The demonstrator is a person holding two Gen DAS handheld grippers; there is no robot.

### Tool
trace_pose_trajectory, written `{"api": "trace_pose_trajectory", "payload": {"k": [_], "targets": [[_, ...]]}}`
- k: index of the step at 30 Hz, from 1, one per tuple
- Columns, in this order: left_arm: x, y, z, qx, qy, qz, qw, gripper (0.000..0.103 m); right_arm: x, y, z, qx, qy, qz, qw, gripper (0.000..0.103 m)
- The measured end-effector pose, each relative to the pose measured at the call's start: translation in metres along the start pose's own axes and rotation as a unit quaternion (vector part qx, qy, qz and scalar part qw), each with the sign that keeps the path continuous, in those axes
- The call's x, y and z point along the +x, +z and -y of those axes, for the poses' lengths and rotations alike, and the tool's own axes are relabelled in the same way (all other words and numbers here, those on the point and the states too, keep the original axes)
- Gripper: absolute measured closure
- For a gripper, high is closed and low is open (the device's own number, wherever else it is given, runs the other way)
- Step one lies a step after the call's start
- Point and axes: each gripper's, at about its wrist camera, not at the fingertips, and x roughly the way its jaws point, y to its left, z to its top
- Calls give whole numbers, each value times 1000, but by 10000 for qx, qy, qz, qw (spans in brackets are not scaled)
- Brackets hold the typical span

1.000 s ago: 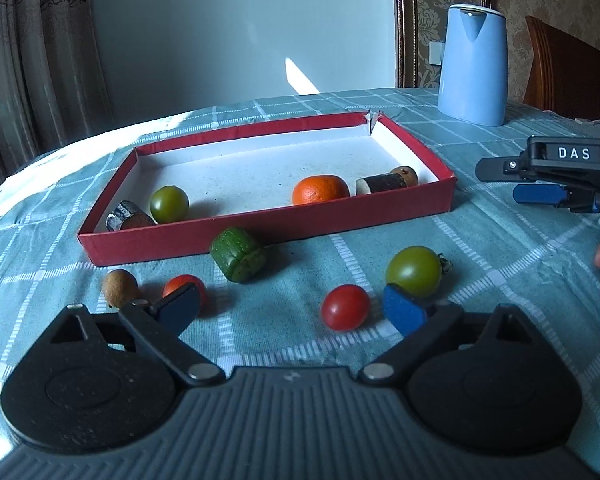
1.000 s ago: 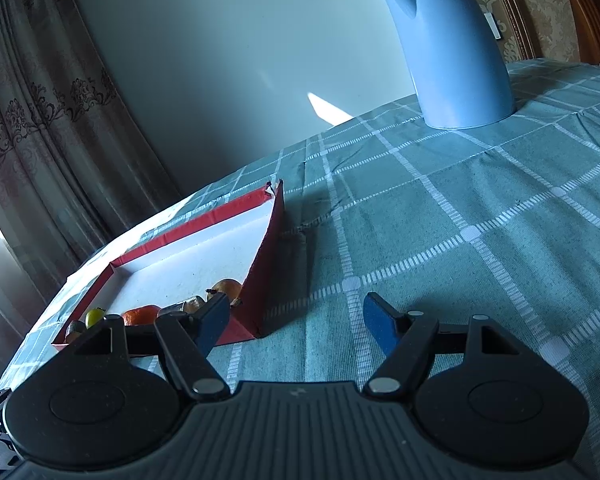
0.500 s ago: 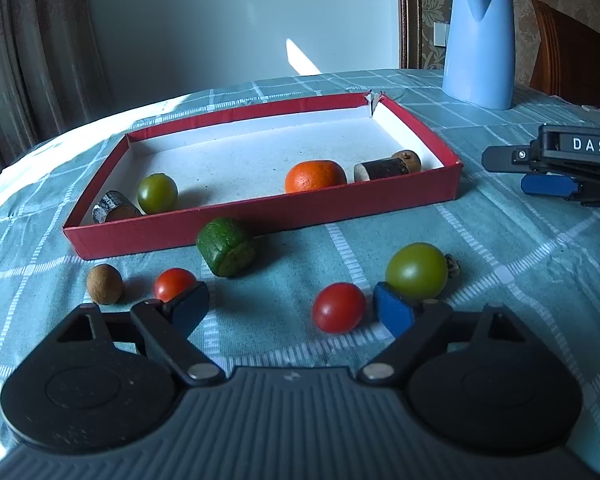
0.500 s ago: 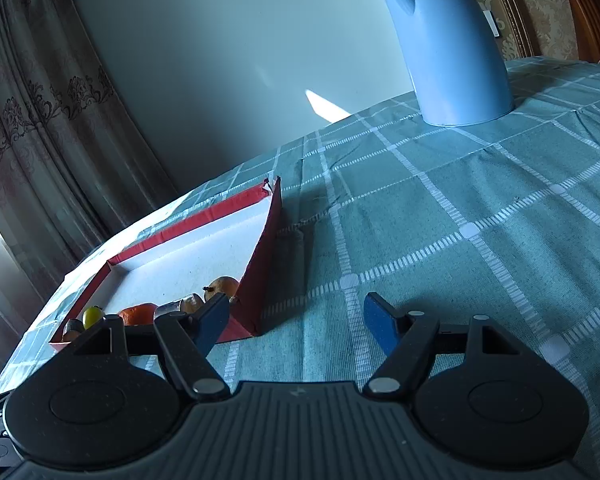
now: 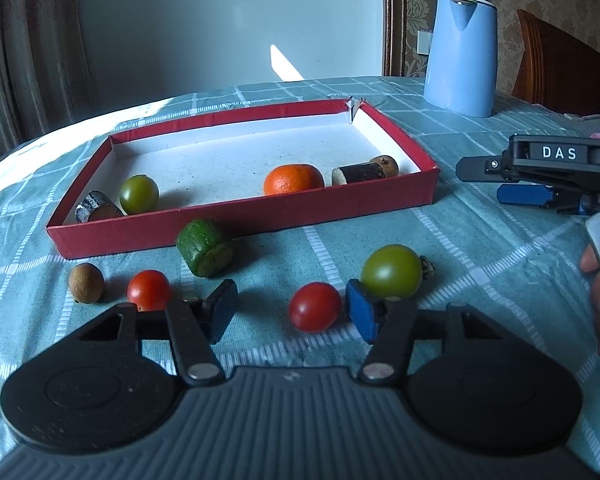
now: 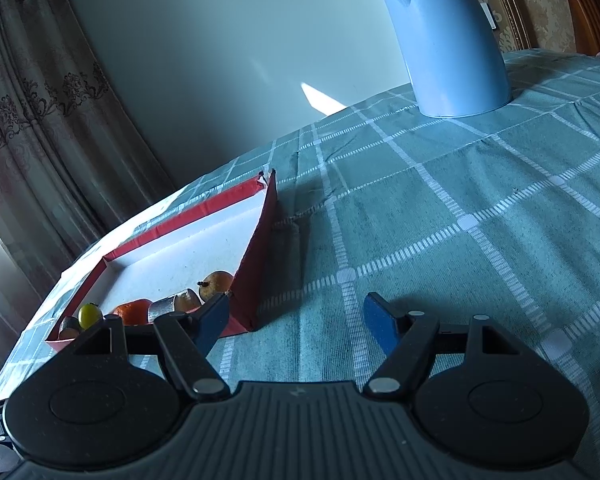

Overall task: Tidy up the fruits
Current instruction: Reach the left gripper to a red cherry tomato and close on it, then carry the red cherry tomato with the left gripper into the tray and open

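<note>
**Left claw closing on a red tomato outside the box**

As the left gripper (image 5: 292, 316) narrowed around it, the red tomato (image 5: 315, 306) sat on the tablecloth (image 5: 480, 240) between the two blue pads, close to the right pad and well clear of the left one. A second earlier the jaws had stood much wider, bracketing both red tomatoes; now the other red tomato (image 5: 149, 290) lay outside the left finger. The jaws were closing, with the tomato between them but no pad visibly pressing on it — grasp not yet made, by my reading.

Just behind the right pad sat a green tomato (image 5: 392, 271), near enough to get nudged if the pad slid. Further left on the cloth lay a small brown fruit (image 5: 86, 282) and a green cut chunk (image 5: 205, 247), the chunk just in front of the red box (image 5: 236, 224). Inside the box were an orange (image 5: 294, 179), a second green tomato (image 5: 139, 194), two dark cut pieces and a small brown fruit at the right end.

The right gripper (image 6: 296, 324) hung half open over bare cloth beside the box corner, nothing between its pads — unchanged from a second ago. A blue kettle (image 5: 460, 60) stood beyond the box.

Likely step: pick the tomato, then move it to the box. Several loose items remained, so the task looked partly done.
</note>
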Motion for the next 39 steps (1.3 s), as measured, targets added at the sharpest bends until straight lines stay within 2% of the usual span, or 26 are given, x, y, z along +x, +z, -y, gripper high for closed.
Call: {"api": "trace_pose_trajectory", "payload": {"k": [2, 5, 7, 14, 21, 29, 35, 39], "targets": [[-2, -1, -1, -35, -64, 21, 10000, 65, 1, 0, 1, 12, 0, -6, 10000, 29], [-6, -3, -1, -52, -139, 45, 9999, 71, 1, 0, 1, 13, 1, -7, 10000, 28], [-11, -4, -2, -67, -209, 92, 9997, 79, 1, 0, 1, 21, 11, -8, 10000, 27], [-37, -10, -14, -98, 107, 453, 9989, 79, 1, 0, 1, 21, 12, -9, 10000, 27], [-50, 15, -49, -615, 491, 1038, 9915, 79, 2, 0, 1, -7, 4, -23, 10000, 26], [0, 59, -74, -948, 731, 822, 9894, 79, 3, 0, 0, -28, 10, -43, 10000, 24], [26, 61, -80, -1063, 775, 620, 9894, 79, 4, 0, -2, -54, 20, -60, 10000, 22], [33, 58, -76, -949, 796, 521, 9909, 79, 4, 0, -1, -57, 20, -64, 10000, 22]]}}
